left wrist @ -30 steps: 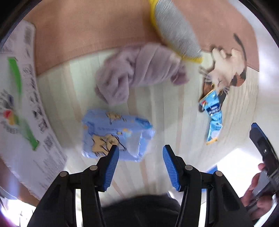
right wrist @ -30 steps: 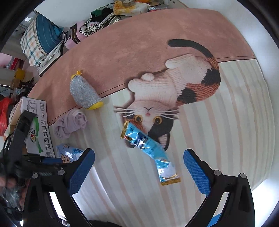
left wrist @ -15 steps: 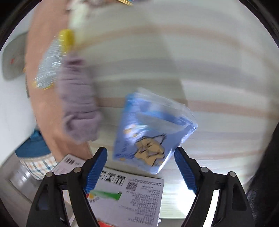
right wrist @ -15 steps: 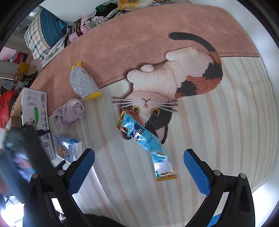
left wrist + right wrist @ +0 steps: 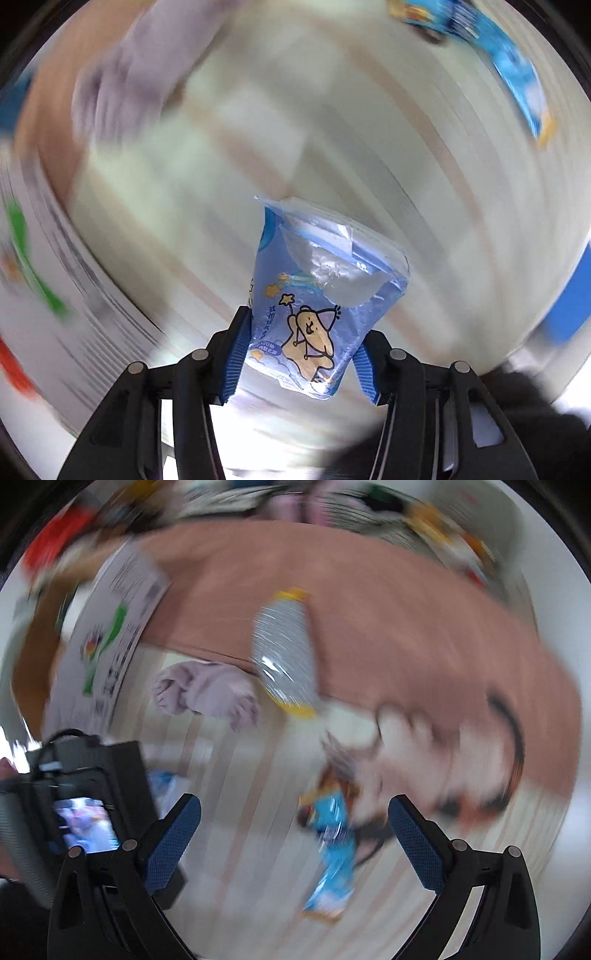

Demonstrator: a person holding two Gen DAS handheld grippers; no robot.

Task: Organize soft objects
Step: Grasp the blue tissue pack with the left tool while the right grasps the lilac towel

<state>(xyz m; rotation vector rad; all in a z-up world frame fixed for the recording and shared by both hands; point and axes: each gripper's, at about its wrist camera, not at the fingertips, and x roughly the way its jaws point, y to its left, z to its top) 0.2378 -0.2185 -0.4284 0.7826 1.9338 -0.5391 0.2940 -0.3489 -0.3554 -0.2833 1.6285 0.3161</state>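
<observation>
My left gripper (image 5: 299,354) is shut on a light-blue tissue pack (image 5: 317,295) with a cartoon bear and holds it above the striped rug. A lilac cloth (image 5: 147,66) is blurred at upper left; it also shows in the right wrist view (image 5: 207,694). My right gripper (image 5: 293,834) is wide open and empty above the rug, with a blue snack wrapper (image 5: 332,856) between its fingers on the floor. A silver scrubber with yellow trim (image 5: 284,653) lies on the pink part of the rug.
A white cardboard box with green print (image 5: 107,650) stands at the left, also seen in the left wrist view (image 5: 33,258). The cat-pattern rug (image 5: 443,686) covers the floor. The left gripper's body (image 5: 85,812) is at the lower left. Clutter lines the far wall.
My left gripper closed on the tissue pack and lifted it off the rug. My right gripper swung left and lower, still open. Both views are now motion-blurred.
</observation>
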